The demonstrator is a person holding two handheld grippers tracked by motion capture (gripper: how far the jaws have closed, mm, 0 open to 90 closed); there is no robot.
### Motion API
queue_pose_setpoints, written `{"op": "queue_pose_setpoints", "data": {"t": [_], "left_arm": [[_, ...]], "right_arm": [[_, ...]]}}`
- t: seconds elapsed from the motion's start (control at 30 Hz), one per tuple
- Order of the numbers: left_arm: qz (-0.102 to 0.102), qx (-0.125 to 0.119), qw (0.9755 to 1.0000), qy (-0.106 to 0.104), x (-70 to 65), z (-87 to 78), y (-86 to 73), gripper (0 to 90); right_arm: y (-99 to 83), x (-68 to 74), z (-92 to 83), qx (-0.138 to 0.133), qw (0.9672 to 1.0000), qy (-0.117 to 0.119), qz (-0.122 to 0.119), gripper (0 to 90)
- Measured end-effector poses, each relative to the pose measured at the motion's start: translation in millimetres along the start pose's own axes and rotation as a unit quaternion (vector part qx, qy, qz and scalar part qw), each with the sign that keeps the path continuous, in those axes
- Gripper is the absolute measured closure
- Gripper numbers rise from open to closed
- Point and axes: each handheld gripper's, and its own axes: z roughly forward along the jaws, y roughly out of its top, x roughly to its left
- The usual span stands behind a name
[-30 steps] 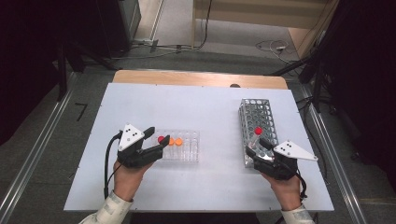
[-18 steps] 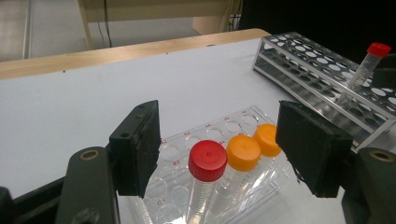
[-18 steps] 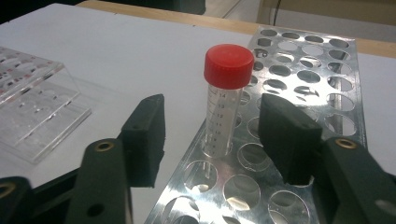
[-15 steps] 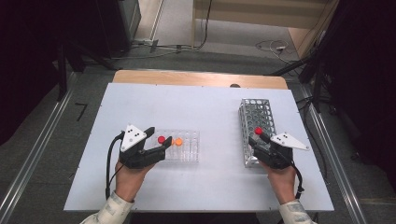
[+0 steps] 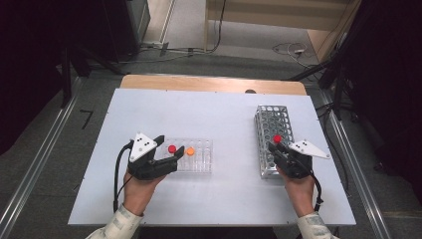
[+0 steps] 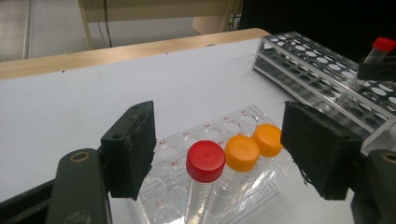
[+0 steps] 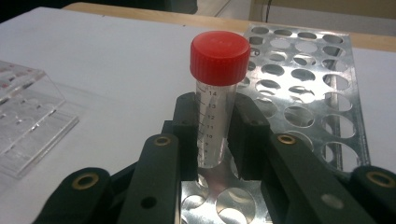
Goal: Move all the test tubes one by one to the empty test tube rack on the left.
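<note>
The right gripper view shows the right hand-held gripper (image 7: 212, 140), its jaws just closed, clamping a clear graduated red-capped tube (image 7: 215, 98) upright over the perforated metal rack (image 7: 308, 93). The left gripper view shows the left hand-held gripper (image 6: 219, 149), jaws just widening, open around a red-capped tube (image 6: 204, 161) touching nothing, beside two orange-capped tubes (image 6: 254, 144) in a clear plastic rack (image 6: 233, 126). Beyond, the high view shows the smooth white counter (image 5: 209, 114) and grey floor (image 5: 50, 149).

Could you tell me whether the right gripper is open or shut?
Shut: the right gripper clamps the red-capped tube between both pads over the metal rack.
</note>
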Motion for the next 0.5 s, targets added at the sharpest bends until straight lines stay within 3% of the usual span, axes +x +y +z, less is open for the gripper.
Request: {"op": "queue_pose_setpoints", "data": {"t": [0.37, 0.5], "left_arm": [[-0.001, -0.005, 1.0, 0.003, -0.7, -1.2, 1.0, 23.9], [-0.002, -0.008, 1.0, 0.002, -2.2, -1.9, 2.0, 23.9]], "right_arm": [[21.6, 4.9, -26.7, -0.045, 0.9987, -0.012, -0.022, 71.6], [27.6, 6.5, -36.3, -0.058, 0.9981, -0.005, -0.021, 71.6]]}}
